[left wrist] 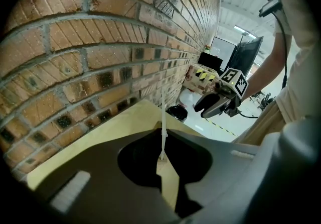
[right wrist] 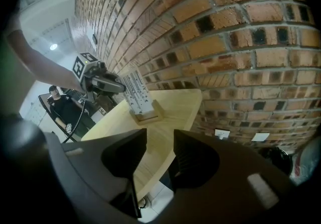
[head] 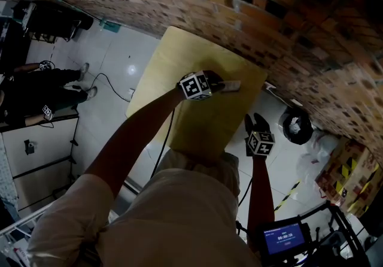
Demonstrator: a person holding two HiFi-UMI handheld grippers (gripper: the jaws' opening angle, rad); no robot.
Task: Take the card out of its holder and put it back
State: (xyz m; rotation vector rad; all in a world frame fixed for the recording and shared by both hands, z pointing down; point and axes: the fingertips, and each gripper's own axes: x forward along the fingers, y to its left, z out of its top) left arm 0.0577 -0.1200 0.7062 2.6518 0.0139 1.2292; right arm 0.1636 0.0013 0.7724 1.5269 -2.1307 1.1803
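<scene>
A pale printed card (right wrist: 134,89) stands upright in a small wooden holder (right wrist: 149,113) on the yellow table (right wrist: 175,102), close to the brick wall. My left gripper (right wrist: 119,87) is shut on the card's edge. In its own view the card (left wrist: 163,115) shows edge-on, rising from between the closed tips of the left gripper (left wrist: 163,135). From the head view, the left gripper (head: 220,86) reaches across the table to the card (head: 232,85). My right gripper (head: 257,121) hangs open off the table's right edge with nothing between its fingers, about a hand's length from the card.
A brick wall (head: 287,14) runs along the table's far side. On the floor are a black round object (head: 296,125), boxes with yellow-black tape (head: 353,176) and a cable. A person in dark clothes (head: 36,95) stands at the left. A small lit screen (head: 284,239) is at bottom right.
</scene>
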